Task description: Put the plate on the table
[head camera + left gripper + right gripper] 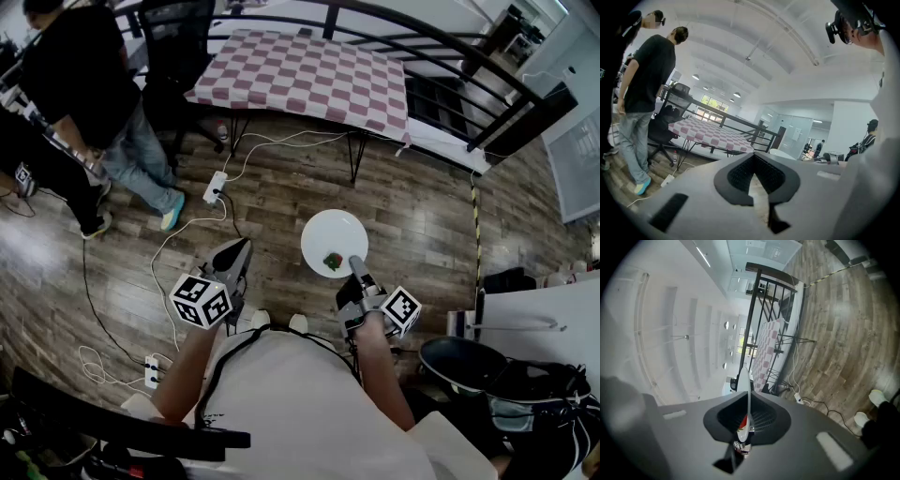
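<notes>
Right gripper (pixel 357 266) grips plate (pixel 328 234) over wood floor (pixel 422 216), checkered table (pixel 309 75) beyond.

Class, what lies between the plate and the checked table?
In the head view, only wooden floor crossed by a white cable lies between plate and table.

Glossy white plate (pixel 328 234), matt wood-plank floor (pixel 422 216)

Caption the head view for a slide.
Right gripper holds a white plate by its rim above wood floor, checkered table ahead.
</notes>
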`<action>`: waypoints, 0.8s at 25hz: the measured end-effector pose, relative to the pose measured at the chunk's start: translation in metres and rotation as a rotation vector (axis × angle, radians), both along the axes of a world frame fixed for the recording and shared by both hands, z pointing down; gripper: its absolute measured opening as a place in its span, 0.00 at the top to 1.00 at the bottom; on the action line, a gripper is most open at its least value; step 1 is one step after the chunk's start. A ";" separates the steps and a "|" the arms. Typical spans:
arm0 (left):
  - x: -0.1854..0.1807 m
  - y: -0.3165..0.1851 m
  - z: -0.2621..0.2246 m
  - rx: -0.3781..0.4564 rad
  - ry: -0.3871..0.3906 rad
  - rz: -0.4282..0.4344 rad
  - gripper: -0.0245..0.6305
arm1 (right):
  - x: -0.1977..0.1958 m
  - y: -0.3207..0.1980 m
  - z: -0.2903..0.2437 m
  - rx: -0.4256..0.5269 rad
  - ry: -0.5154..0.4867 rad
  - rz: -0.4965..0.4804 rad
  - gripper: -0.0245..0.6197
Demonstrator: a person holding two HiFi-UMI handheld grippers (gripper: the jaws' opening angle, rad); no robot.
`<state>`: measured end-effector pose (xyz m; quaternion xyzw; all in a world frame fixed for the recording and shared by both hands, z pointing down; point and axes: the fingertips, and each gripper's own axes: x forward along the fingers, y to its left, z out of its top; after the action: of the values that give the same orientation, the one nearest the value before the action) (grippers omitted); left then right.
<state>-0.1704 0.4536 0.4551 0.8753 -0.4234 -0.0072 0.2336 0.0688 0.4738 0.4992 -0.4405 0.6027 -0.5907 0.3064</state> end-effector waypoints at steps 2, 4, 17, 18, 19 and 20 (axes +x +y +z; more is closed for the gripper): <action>0.002 0.004 -0.002 -0.003 -0.001 0.006 0.96 | -0.001 0.004 0.000 -0.011 0.004 -0.002 0.93; 0.005 0.005 -0.007 0.005 -0.006 0.019 0.96 | -0.003 0.005 -0.002 -0.013 0.011 -0.004 0.93; 0.004 0.007 -0.018 0.036 -0.010 0.044 0.96 | -0.005 0.009 -0.014 0.020 -0.017 -0.005 0.93; 0.003 0.008 -0.018 0.034 -0.009 0.044 0.96 | -0.007 0.010 -0.014 0.021 -0.015 -0.009 0.93; 0.003 0.009 -0.017 0.031 -0.008 0.044 0.96 | -0.008 0.011 -0.014 0.021 -0.013 -0.011 0.93; 0.002 0.009 -0.017 0.030 -0.007 0.043 0.96 | -0.009 0.012 -0.014 0.020 -0.011 -0.013 0.93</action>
<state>-0.1683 0.4630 0.4382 0.8877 -0.4050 -0.0055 0.2191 0.0600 0.4856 0.4847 -0.4304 0.6096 -0.5889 0.3103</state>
